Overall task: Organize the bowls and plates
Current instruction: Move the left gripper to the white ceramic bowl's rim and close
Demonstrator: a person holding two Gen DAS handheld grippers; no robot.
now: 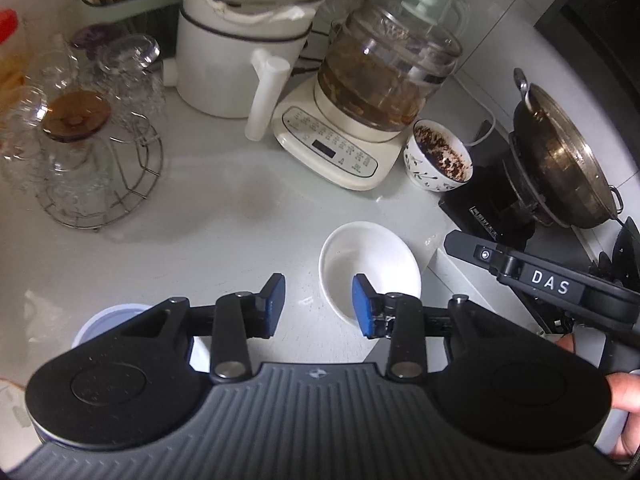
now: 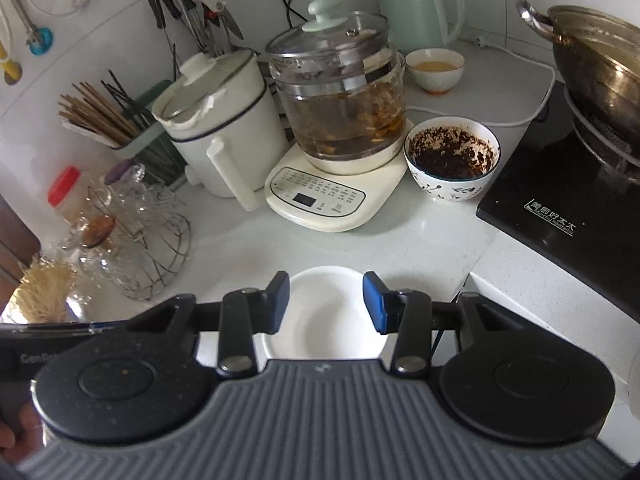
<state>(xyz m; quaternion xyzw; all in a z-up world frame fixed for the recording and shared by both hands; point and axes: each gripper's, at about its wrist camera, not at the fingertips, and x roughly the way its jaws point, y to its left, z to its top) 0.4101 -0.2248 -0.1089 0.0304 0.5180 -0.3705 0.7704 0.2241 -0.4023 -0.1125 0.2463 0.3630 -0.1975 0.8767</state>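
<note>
On the near part of the white desk (image 2: 420,240) sits the small white dish (image 2: 328,312), empty. The right gripper (image 2: 326,300) hangs right over it, jaws released, nothing pinched between them. The left gripper (image 1: 319,304) is just left of the dish, jaws released too, its right pad over the rim. Far right, a patterned bowl (image 2: 452,160) with dark residue stands beside the glass kettle (image 2: 340,92).

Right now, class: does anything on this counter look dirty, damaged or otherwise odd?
Yes. The patterned bowl beside the glass kettle is crusted inside with dark residue, unlike the clean white dish. The white pot has a torn-looking white liner bunched under its lid.
</note>
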